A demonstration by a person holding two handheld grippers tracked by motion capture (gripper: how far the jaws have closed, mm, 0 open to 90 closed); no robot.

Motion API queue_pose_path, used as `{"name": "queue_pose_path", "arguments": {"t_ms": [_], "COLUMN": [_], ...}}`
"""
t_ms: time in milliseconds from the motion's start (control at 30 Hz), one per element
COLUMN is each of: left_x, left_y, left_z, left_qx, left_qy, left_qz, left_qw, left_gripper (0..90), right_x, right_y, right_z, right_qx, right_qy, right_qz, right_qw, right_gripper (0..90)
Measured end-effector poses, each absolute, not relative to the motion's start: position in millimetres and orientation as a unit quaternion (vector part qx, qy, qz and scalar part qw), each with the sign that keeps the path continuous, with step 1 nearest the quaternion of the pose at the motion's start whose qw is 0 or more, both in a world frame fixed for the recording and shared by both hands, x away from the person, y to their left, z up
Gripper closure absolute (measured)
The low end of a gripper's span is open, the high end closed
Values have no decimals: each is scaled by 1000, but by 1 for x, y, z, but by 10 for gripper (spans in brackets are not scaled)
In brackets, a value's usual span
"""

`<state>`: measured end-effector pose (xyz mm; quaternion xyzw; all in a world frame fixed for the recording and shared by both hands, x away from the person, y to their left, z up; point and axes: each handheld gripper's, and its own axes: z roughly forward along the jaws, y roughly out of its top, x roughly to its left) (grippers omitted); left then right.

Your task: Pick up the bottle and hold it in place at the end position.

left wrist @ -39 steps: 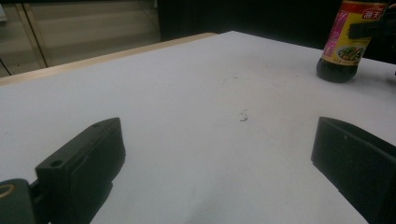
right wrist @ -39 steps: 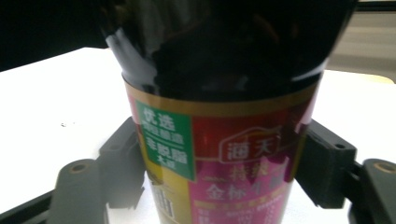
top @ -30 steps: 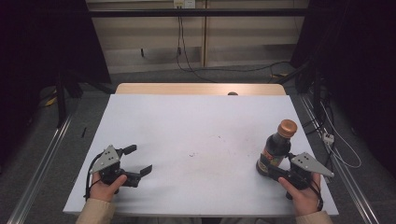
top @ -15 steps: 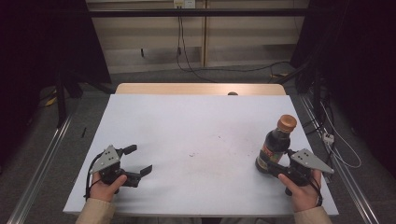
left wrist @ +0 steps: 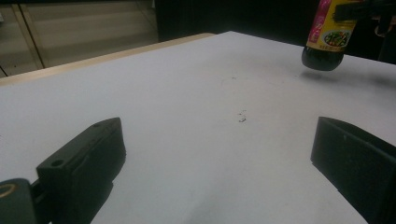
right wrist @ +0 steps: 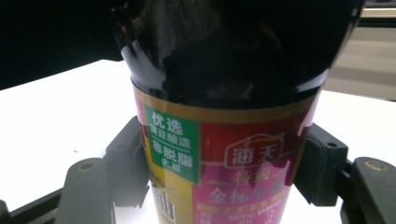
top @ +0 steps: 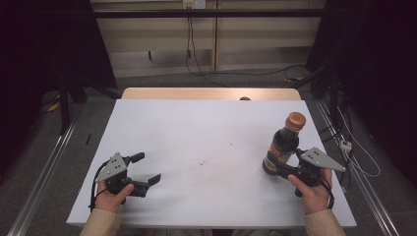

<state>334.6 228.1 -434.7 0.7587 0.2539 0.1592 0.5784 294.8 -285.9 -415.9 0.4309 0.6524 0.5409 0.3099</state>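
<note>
A dark soy sauce bottle [top: 282, 145] with an orange cap and a pink, yellow and green label hangs a little above the white table [top: 196, 123] at the right, tilted slightly. My right gripper [top: 273, 167] is shut on its lower body; in the right gripper view the black jaws press both sides of the bottle [right wrist: 219, 140] at the label. In the left gripper view the bottle [left wrist: 329, 37] floats over its own shadow. My left gripper [top: 147, 167] rests near the front left, open with nothing between its jaws [left wrist: 217, 128].
A wooden strip [top: 206, 93] borders the table's far edge, with a small dark object [top: 244, 98] on it. Faint dark specks [top: 204, 162] mark the table's middle. Metal rails run along both sides, and cables [top: 349, 147] lie on the floor at the right.
The right gripper has risen with the bottle and shifted slightly left, so the bottle's base has left the table. The left gripper has stayed in place.
</note>
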Motion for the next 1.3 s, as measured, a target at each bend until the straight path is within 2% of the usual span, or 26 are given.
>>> {"name": "queue_pose_path", "arguments": {"t_ms": [467, 1300], "left_x": [334, 334], "left_y": [229, 231], "left_z": [-434, -434], "left_qx": [758, 752], "left_qy": [252, 251], "left_qz": [156, 149], "left_qw": [580, 591], "left_gripper": [27, 28], "right_x": [320, 344], "right_y": [-248, -215], "right_z": [-412, -411], "right_qx": [397, 374], "right_qy": [675, 695], "right_qz": [551, 549], "right_qw": [289, 275], "right_gripper": [303, 303]}}
